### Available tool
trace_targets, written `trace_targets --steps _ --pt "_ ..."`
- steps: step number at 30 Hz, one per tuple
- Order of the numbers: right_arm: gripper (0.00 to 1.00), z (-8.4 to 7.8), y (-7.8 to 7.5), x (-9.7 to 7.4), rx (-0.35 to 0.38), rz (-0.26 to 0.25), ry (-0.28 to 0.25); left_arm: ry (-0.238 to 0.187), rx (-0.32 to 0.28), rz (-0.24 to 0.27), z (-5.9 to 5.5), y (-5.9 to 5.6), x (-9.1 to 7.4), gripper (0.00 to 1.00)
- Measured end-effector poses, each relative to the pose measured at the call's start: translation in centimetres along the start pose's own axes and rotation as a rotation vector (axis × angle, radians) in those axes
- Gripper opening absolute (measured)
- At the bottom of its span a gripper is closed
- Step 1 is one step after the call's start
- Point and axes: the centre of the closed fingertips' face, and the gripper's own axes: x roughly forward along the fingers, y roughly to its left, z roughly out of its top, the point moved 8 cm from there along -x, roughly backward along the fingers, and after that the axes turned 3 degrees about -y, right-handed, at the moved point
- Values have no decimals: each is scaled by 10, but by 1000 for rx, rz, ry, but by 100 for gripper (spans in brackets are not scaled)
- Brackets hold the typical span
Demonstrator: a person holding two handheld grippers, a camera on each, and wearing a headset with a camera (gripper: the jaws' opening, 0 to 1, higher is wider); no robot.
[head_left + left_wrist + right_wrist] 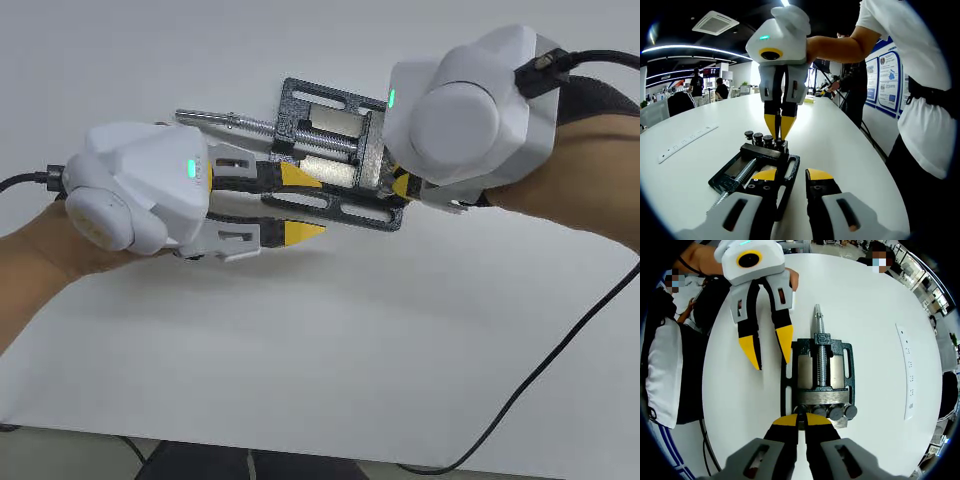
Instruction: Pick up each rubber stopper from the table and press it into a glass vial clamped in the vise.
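The vise (841, 357) is a dark, matt cast frame with 2 flat silvery clamp faces and a bright threaded screw (821, 360) running down its middle. It sits on the smooth white bench (350, 330), in the middle of the right gripper view. At the lower end of the vise in that view, a row of small glass vials (835, 416) stands clamped upright. Each is topped with a round, dull black rubber stopper; we count 4 rubber stoppers (758, 136) in the left gripper view, just above centre.

The right tool (802, 420) has a rounded white plastic shell, black jaws and yellow wedge tips. Its jaws are drawn narrow, almost together, and pinch the end stopper (780, 143) at the right of the row in the left gripper view. There the tool comes straight down from the top of the frame.

The left tool (792, 174) has the same build and stands wide open, gripping nothing. At the bottom of its own view, 1 jaw lies over the edge of the vise base and the other over bare bench. We cannot tell whether either tip touches. In the head view it lies left of centre, its tips reaching the vise.
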Motion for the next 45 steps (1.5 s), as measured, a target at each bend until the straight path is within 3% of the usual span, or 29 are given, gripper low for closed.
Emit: trace_targets --steps 13,22,38,45 --pt "4 -6 -3 -2 50 25 -74 3 10 7 3 -4 -5 18" --pt "3 -9 0 -4 76 5 -127 12 10 8 3 -3 -9 18" --pt "6 -21 11 -8 149 -79 -223 19 11 5 7 -2 -6 19" --pt "13 -25 14 -12 260 -172 -369 15 9 13 9 1 -5 19"
